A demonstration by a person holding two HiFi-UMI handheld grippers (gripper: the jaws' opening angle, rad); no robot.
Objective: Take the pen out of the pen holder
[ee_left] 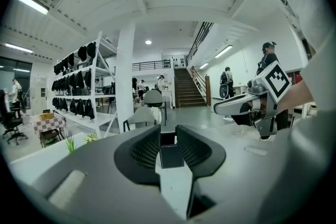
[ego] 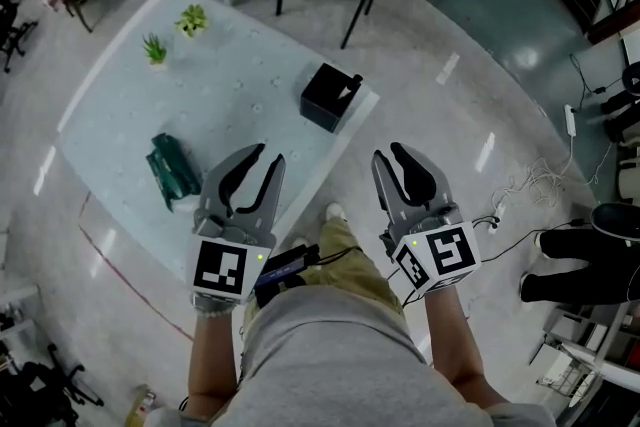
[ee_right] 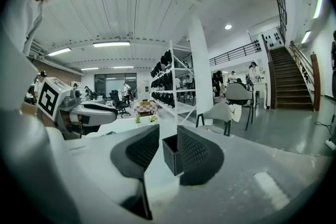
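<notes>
Table (ego: 230, 85) on grey floor (ego: 470, 25) bears pen holder (ego: 325, 97).

The left gripper (ego: 268, 155) and the right gripper (ego: 389, 152) have matt grey plastic shells. Their inner pads (ee_left: 144, 150) are black, finely ribbed and rubbery-looking. Ahead of the fingertips, the pen holder (ego: 327, 98) is a smooth-walled matt black box, plastic by the look. Under the fingers, the table (ego: 225, 80) has a pale, smooth top with a soft sheen. Beyond it the floor (ego: 470, 105) is polished and glossy, throwing back streaks of light. Behind the fingers, the person's shorts (ego: 330, 345) are grey cloth.
</notes>
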